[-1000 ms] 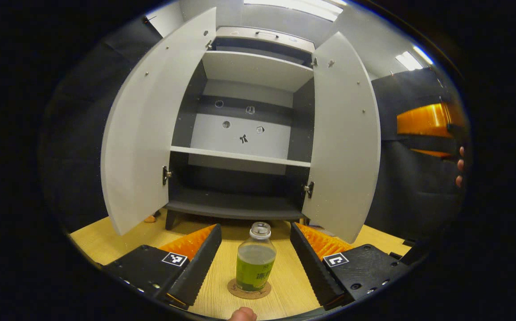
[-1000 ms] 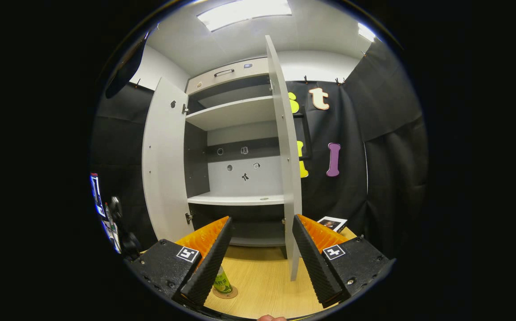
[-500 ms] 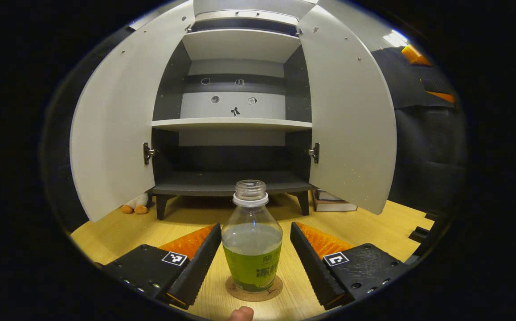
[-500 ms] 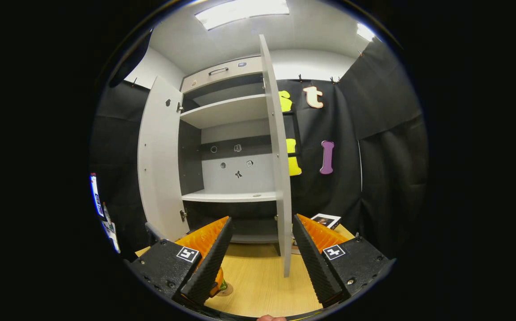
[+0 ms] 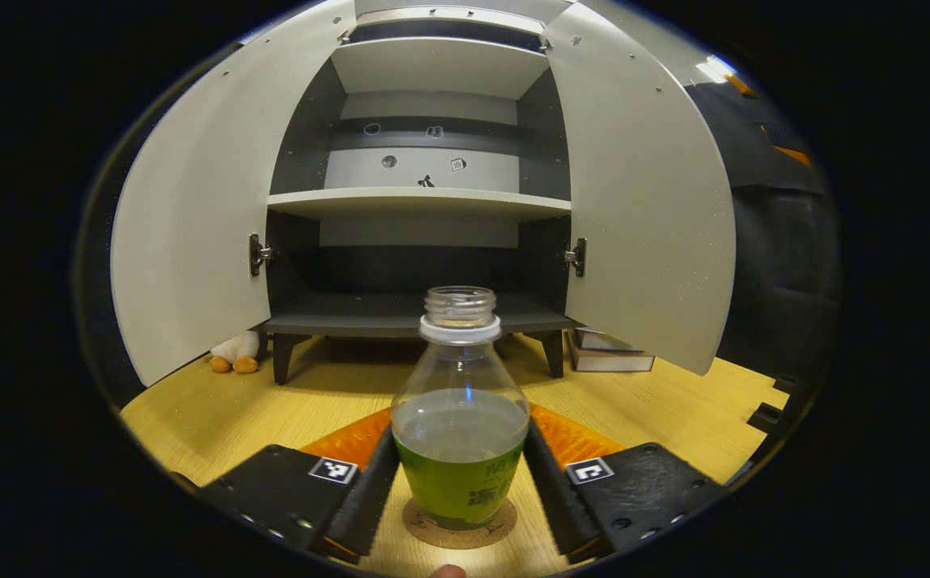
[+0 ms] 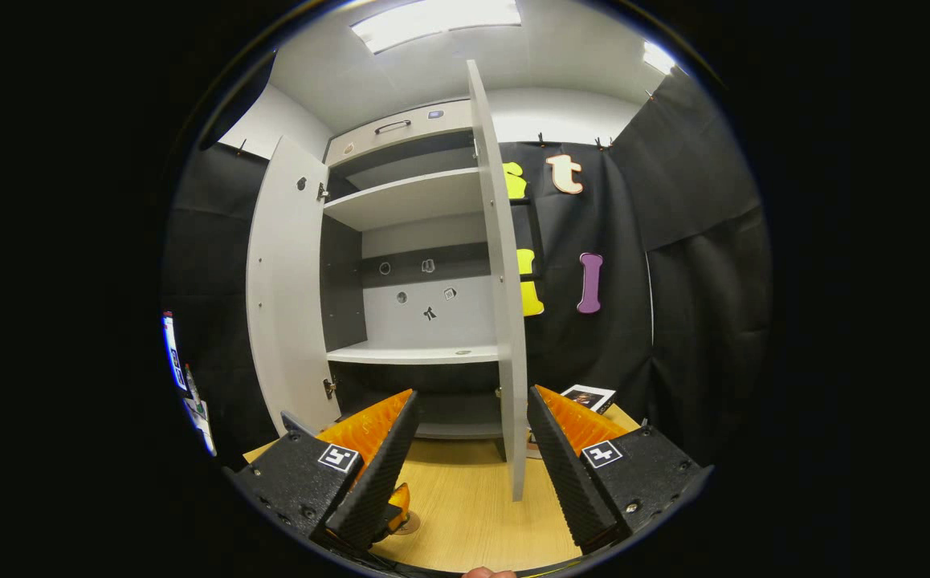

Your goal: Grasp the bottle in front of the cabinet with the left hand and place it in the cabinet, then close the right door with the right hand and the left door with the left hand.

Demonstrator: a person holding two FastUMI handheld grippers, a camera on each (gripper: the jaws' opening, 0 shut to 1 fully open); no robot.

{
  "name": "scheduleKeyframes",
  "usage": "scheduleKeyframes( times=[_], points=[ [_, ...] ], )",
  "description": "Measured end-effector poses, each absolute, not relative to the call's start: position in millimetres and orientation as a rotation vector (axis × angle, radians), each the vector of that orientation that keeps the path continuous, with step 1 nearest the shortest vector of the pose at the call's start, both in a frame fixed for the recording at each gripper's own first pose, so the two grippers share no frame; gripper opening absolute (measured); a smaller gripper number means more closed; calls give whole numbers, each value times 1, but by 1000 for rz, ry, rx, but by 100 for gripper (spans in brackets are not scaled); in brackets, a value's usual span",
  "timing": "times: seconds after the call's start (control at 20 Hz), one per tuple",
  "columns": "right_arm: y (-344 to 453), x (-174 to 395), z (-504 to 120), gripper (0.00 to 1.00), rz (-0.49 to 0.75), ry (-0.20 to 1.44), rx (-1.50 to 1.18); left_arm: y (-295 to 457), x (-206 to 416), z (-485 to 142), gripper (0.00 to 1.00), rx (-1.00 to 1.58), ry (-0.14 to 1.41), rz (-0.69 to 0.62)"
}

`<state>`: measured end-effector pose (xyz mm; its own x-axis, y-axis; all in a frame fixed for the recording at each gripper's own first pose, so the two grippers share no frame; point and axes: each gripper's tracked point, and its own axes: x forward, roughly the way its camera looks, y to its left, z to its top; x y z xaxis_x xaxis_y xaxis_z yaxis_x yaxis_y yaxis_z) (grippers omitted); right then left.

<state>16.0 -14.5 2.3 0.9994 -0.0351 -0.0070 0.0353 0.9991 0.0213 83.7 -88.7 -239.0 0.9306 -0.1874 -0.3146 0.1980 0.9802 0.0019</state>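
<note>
A clear bottle (image 5: 459,433) with green liquid, a green label and no cap stands on a round cork coaster (image 5: 460,526) in front of the cabinet (image 5: 421,201). My left gripper (image 5: 459,437) reaches around it at label height, and both fingers (image 5: 369,498) press on its sides. Both cabinet doors stand wide open: the left door (image 5: 192,225) and the right door (image 5: 650,209). The dark bottom shelf (image 5: 409,309) lies just beyond the bottle. My right gripper (image 6: 465,409) is open in the air, facing the edge of the right door (image 6: 503,281).
The wooden floor (image 5: 658,401) runs up to the cabinet legs. A small plush toy (image 5: 232,353) lies by the left leg, and stacked books (image 5: 609,357) sit by the right leg. A booklet (image 6: 589,397) lies to the right of the cabinet.
My left gripper has come down and forward around the bottle, and its fingers have moved in onto the bottle's sides. The right gripper has barely shifted.
</note>
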Motion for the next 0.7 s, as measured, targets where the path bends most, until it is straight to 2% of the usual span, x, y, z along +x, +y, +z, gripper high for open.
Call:
scheduleKeyframes(
  times=[0.1, 0.2, 0.5, 0.7],
  points=[
    [-11, 20, 1, 83, -23, 12, 30, -86, 79, -238, 73, 52, 363, -204],
    [-10, 24, 1, 83, -20, 12, 28, -81, 82, -211, 72, 53, 330, -186],
    [-7, 29, -6, 83, -22, 12, 26, -70, 121, -63, 71, -35, 74, -187],
    [-6, 28, -7, 83, -22, -10, 62, -71, 200, 42, 71, -19, -80, -234]
  ],
)
